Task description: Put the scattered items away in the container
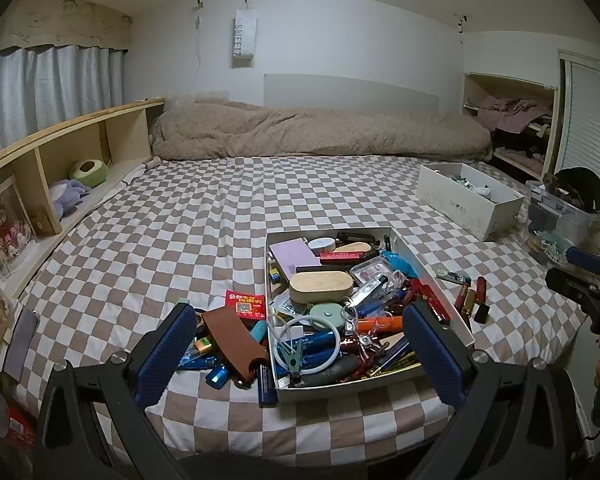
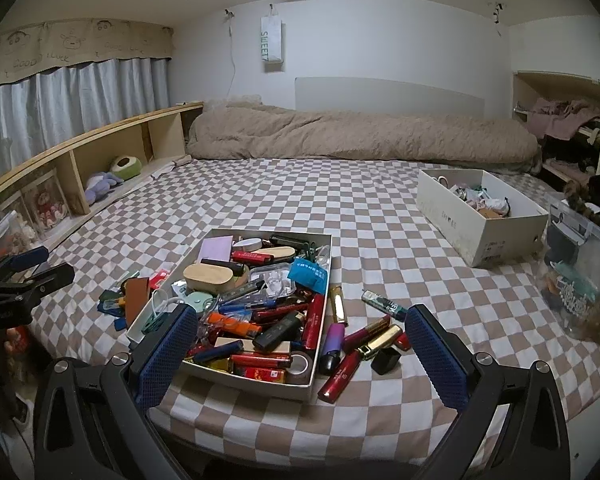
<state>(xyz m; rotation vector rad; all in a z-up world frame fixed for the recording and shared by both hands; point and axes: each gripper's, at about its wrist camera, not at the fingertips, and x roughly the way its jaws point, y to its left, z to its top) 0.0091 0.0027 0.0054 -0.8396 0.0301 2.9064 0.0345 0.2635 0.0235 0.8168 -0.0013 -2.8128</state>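
Right gripper [image 2: 300, 344], jaws wide apart, above crammed container [image 2: 300, 386] on checkered bed [image 2: 284, 208].

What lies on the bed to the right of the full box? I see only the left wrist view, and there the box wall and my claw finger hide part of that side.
Observer: The right wrist view shows a purple and black stick lying close beside the right wall of the box.
Operator: Is anything near the front corner?
Observer: Yes, a long red tube lies just off that corner, outside the box.
Operator: Is the right claw free? I see only its edge.
Observer: The right claw is wide open and holds nothing.
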